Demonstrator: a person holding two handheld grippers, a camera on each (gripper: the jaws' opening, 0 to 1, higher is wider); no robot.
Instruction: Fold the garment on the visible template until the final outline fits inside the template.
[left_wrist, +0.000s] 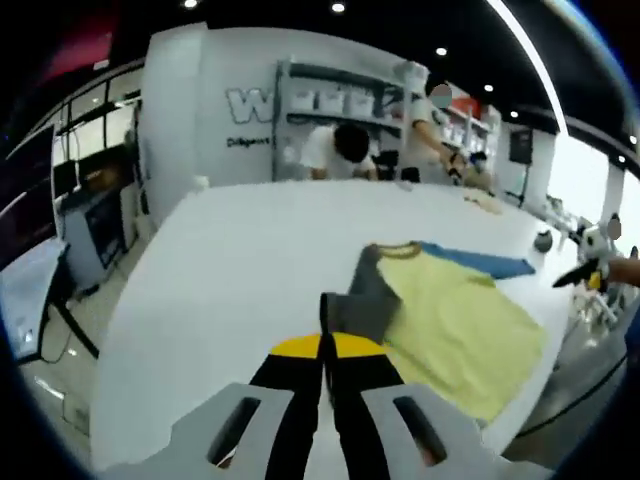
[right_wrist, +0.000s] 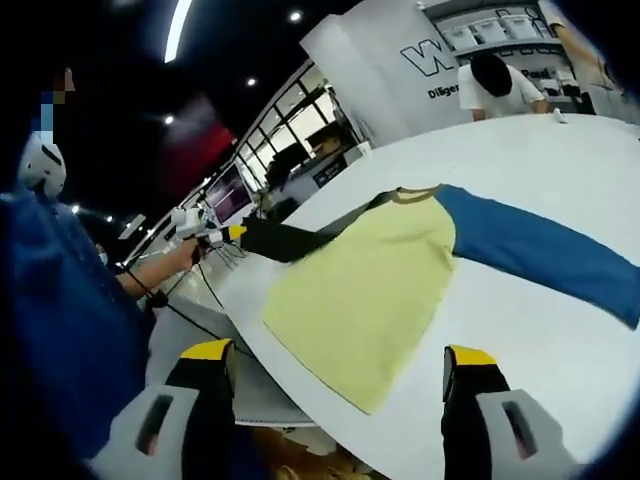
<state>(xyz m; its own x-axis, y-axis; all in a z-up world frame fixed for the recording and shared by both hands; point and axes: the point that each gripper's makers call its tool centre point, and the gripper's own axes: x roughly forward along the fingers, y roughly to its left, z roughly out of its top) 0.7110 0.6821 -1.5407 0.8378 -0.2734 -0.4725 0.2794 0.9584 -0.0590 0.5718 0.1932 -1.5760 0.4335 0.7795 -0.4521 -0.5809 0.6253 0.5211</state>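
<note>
Yellow shirt (right_wrist: 375, 290) flat on table, grey sleeve lifted.

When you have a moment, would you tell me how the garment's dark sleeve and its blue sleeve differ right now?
The dark sleeve is charcoal grey; the blue sleeve is bright blue. The left tool is shut on the dark sleeve's end; the blue sleeve lies free, with the right tool open and off it. The blue sleeve lies stretched flat on the white table; the dark sleeve is pulled out toward the table's edge. Both join the same yellow body.
</note>
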